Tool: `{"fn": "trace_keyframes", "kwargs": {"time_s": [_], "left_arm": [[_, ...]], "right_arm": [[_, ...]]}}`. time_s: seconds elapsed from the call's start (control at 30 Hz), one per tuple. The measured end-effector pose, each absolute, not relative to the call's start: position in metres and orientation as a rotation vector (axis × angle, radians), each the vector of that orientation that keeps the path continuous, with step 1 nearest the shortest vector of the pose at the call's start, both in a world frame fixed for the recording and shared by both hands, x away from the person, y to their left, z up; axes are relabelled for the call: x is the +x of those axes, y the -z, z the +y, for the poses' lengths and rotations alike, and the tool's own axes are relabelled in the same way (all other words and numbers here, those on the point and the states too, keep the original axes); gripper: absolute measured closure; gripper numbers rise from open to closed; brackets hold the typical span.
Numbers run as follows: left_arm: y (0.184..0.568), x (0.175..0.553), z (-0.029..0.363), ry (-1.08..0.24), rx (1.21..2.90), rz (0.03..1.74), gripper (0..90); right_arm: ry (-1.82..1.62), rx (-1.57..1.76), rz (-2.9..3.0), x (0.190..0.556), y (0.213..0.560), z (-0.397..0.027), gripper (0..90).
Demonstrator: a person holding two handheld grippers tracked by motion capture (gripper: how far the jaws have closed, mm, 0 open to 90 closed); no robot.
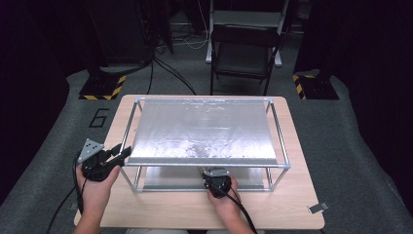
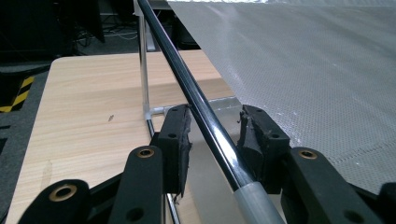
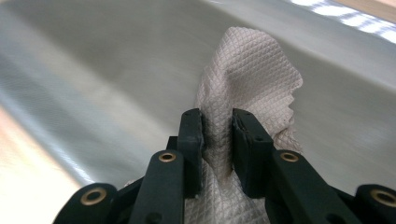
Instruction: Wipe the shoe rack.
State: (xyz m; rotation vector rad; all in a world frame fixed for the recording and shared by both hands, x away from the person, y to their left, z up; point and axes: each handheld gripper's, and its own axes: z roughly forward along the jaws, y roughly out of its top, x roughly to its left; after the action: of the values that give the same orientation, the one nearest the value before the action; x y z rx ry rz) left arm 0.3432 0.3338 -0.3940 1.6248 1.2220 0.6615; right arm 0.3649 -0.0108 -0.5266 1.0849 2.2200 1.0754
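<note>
A two-tier metal rack (image 1: 280,151) is seen standing on a light wooden table (image 1: 292,209), with a silvery, finely dimpled top shelf (image 1: 202,129) and a lower shelf (image 1: 253,178) beneath it. The left gripper (image 1: 121,154) is held at the rack's near-left corner, gripped by the person's left hand (image 1: 97,187). In the left gripper view, a dark glossy frame rod (image 2: 196,100) is seen running between the two black jaws; the right-hand pad appears to touch it, while a gap is visible at the left-hand pad, so a firm clamp cannot be confirmed. The right gripper (image 3: 218,135) is observed reaching under the top shelf at the rack's near edge, held by the person's right hand (image 1: 224,197). A white quilted paper towel (image 3: 250,70) is pinched between its pads, bunched and rising above the jaw tips, and is held just above or against the brushed-metal lower shelf; contact cannot be determined. A folding chair (image 1: 246,51) is noted beyond the table.
</note>
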Motion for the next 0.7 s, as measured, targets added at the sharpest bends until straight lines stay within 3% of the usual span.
{"fn": "trace_keyframes", "kwargs": {"time_s": [0.13, 0.4, 0.7], "left_arm": [[0.394, 0.343, 0.335, -0.661, 1.628, 1.224, 62.5], [0.378, 0.330, 0.340, -0.694, 1.600, 1.187, 54.6], [0.360, 0.300, 0.339, -0.718, 1.607, 1.094, 51.7]], "right_arm": [[-1.075, 1.043, 2.257, 0.364, 0.527, -0.001, 71.1], [-1.104, 0.987, 2.213, 0.357, 0.516, -0.014, 53.5], [-1.141, 0.935, 2.185, 0.344, 0.503, -0.033, 49.5]]}}
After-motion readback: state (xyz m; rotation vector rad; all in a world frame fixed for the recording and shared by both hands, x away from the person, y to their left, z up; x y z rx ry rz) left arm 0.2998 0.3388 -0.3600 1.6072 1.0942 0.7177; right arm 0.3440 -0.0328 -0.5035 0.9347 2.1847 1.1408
